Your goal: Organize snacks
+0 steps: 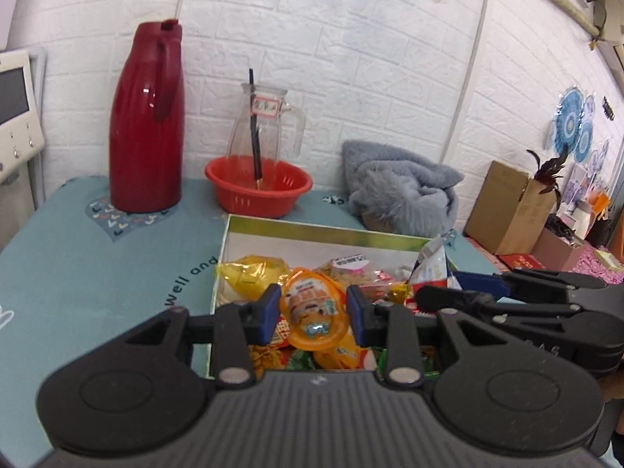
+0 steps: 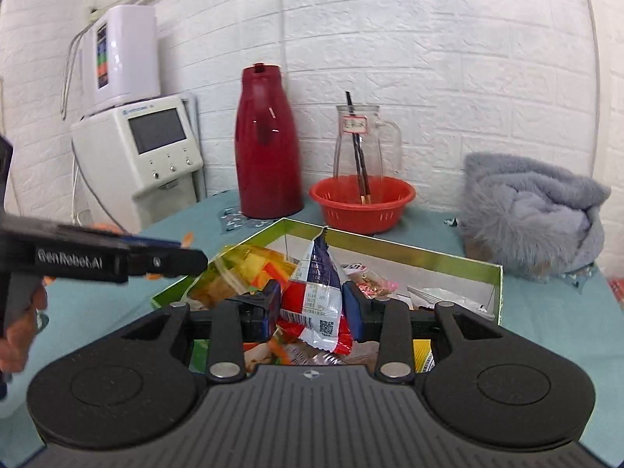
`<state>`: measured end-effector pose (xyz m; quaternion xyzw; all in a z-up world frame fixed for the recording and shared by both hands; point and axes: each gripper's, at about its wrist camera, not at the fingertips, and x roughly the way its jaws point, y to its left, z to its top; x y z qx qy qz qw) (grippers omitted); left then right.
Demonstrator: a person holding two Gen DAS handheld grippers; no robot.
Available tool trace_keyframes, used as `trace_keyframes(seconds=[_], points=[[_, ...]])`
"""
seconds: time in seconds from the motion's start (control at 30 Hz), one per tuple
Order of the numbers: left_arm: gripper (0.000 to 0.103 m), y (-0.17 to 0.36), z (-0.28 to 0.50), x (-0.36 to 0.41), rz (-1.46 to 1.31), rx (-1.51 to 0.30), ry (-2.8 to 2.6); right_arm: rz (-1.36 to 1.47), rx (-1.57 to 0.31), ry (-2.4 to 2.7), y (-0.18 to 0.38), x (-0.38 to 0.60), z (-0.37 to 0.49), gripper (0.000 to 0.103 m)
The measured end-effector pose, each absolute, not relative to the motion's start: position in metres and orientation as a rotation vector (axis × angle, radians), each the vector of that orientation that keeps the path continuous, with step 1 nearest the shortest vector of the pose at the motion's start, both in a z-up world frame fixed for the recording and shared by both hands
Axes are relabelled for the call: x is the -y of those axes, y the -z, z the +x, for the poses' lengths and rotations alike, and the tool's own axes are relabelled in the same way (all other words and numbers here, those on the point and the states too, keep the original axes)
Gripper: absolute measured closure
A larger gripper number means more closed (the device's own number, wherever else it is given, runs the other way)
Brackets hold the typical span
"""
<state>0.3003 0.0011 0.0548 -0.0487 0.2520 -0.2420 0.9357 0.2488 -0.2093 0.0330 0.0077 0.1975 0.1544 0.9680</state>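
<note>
A red thermos jug [image 1: 146, 117] stands on the teal tablecloth [image 1: 78, 273] beside a red plastic colander [image 1: 259, 187] holding a glass pitcher [image 1: 265, 124] with chopsticks [image 1: 255, 144]. A grey fluffy blanket [image 1: 401, 195] lies bunched against the white brick wall [image 1: 351, 39], and a white water dispenser [image 2: 136, 156] stands left of the table.

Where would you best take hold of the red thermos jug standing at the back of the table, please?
Probably by its handle, the loop on the upper side of the red thermos jug. The jug stands upright and its smooth, wide body looks too broad for the jaws. Come in level from the right in the left wrist view, where the handle faces, above the red basket.
</note>
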Motion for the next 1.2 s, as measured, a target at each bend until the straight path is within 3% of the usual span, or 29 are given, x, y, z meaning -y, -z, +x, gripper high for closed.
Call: trace_keyframes(seconds=[0.07,0.1,0.17,0.47,0.77,1.2], points=[[0.066,-0.052,0.303,-0.001,-0.099,-0.509,0.483,0.037,-0.406,-0.322,-0.032,0.213,0.253,0.027],[0.037,-0.051,0.301,-0.001,-0.101,-0.490,0.475,0.034,-0.396,-0.311,-0.032,0.213,0.253,0.000],[0.014,-0.051,0.296,-0.002,-0.101,-0.439,0.416,0.009,-0.359,-0.284,-0.030,0.212,0.249,0.000],[0.014,-0.056,0.277,0.005,-0.046,-0.425,0.360,-0.007,-0.346,-0.269,-0.023,0.214,0.229,0.000],[0.014,-0.077,0.186,0.005,-0.022,-0.411,0.202,0.028,-0.365,-0.146,-0.046,0.233,0.152,0.000],[0.014,-0.031,0.087,0.024,0.053,-0.483,0.077,-0.036,-0.455,-0.060,-0.007,0.225,0.055,0.000]])
